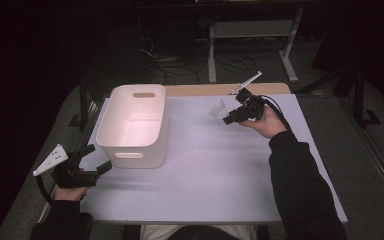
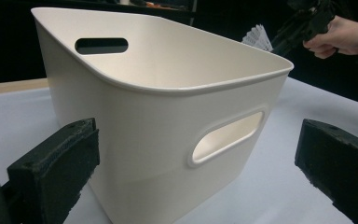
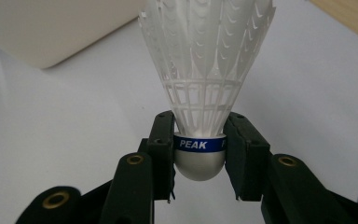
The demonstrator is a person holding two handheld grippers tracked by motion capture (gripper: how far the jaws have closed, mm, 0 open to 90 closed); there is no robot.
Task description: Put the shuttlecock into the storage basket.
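White plastic: the shuttlecock has a white plastic skirt, a silvery rounded cap and a blue band reading PEAK.
Shuttlecock's place: off the table, between the jaws of the right gripper, over the far right part of the table; in the high view it shows as a pale fan pointing toward the bin.
Right gripper: closed on the shuttlecock, one black pad pressing each side of the cap at the blue band, skirt pointing away from the hand.
Right hand: wrapped round the gripper's body, dark sleeve running back toward the near edge.
Left gripper: jaws spread wide with nothing between the pads, held low at the near left corner of the table, pointing at the bin.
Bin: a cream-white tub with slot handles, standing upright on the left half of the table, well apart from the shuttlecock.
Table: pale grey top, wooden strip along its far edge.
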